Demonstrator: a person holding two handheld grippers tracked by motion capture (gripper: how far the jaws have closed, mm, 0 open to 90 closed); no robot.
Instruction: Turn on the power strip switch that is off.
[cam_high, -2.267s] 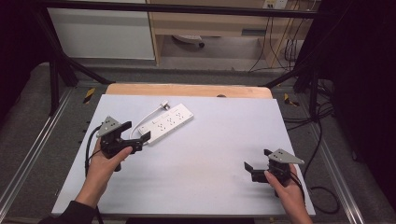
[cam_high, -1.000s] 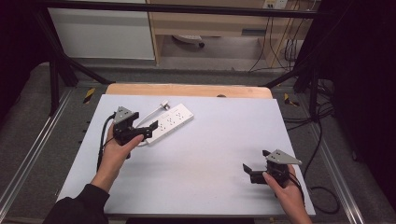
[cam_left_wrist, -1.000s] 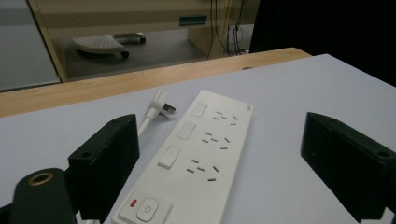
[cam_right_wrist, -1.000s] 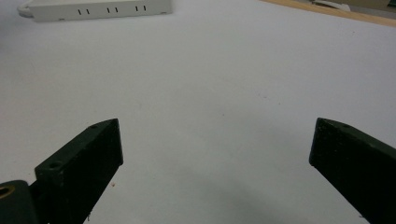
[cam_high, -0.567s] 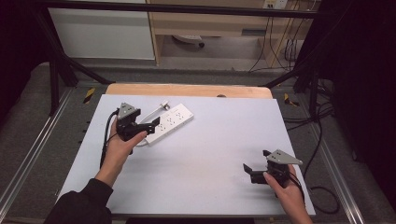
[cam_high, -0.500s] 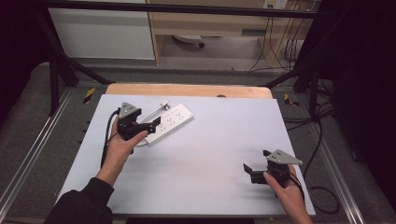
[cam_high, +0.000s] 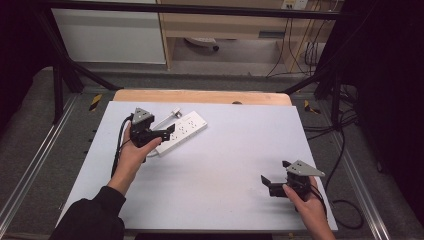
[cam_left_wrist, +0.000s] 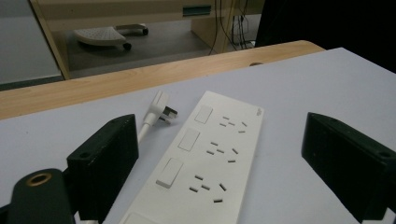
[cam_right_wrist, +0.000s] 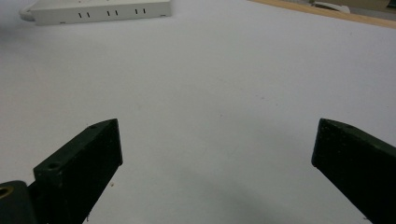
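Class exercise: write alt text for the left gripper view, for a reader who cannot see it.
A white power strip lies on a pale table, reaching away between the two open black jaws of the left tool, which straddle its near end. Its white plug rests on the table just beyond, to the left.

Pale grey tabletop (cam_high: 220, 165) w/ wood strip along far edge. White power strip (cam_high: 182, 131) lies flat near back-left, its plug (cam_high: 175, 113) & cord just beside it.
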